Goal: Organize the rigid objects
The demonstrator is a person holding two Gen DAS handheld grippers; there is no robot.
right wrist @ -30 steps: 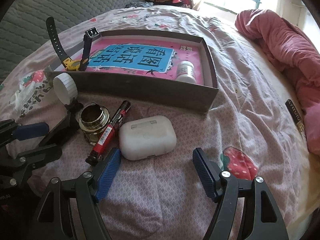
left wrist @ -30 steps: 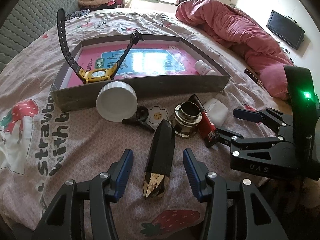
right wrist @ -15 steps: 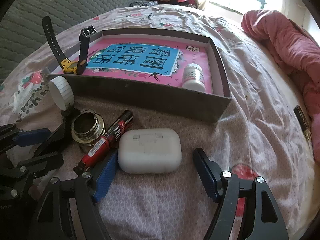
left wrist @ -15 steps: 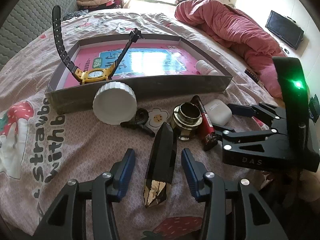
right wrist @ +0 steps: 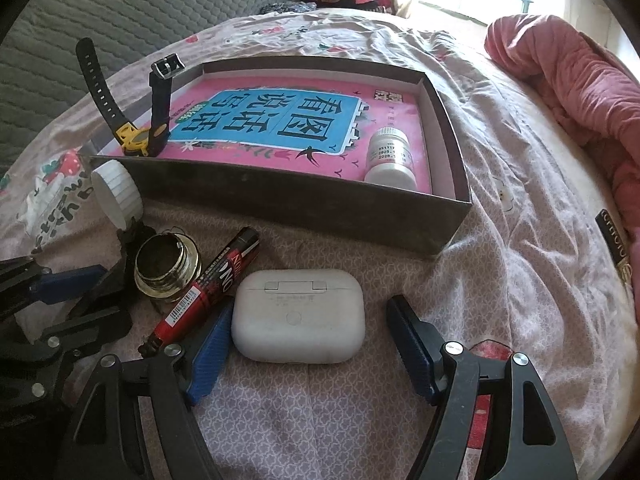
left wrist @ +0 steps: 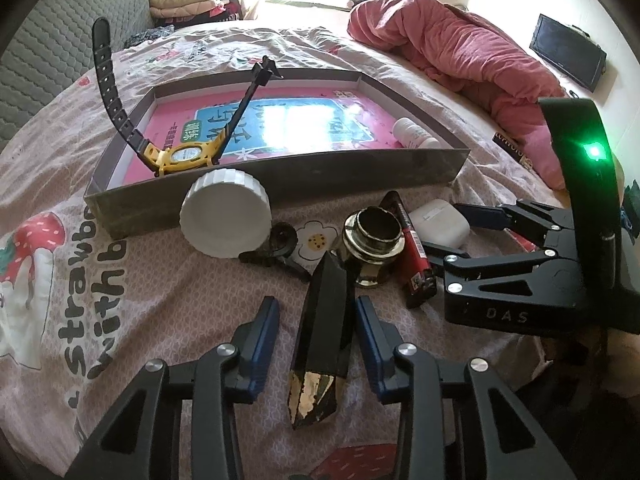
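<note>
Jaws straddle earbud case (right wrist: 298, 316), left side touching.

One shallow grey cardboard tray (right wrist: 304, 204) holds one yellow-and-black wristwatch (right wrist: 134, 136) and one small white pill bottle (right wrist: 390, 158). Near it on the bed: one white ribbed round lid (left wrist: 225, 216), one brass threaded ring (right wrist: 166, 266), one red-and-black marker (right wrist: 208, 284), one white earbud case (right wrist: 298, 316), one black faceted prism (left wrist: 326, 320), one small black clip (left wrist: 276, 250).
</note>
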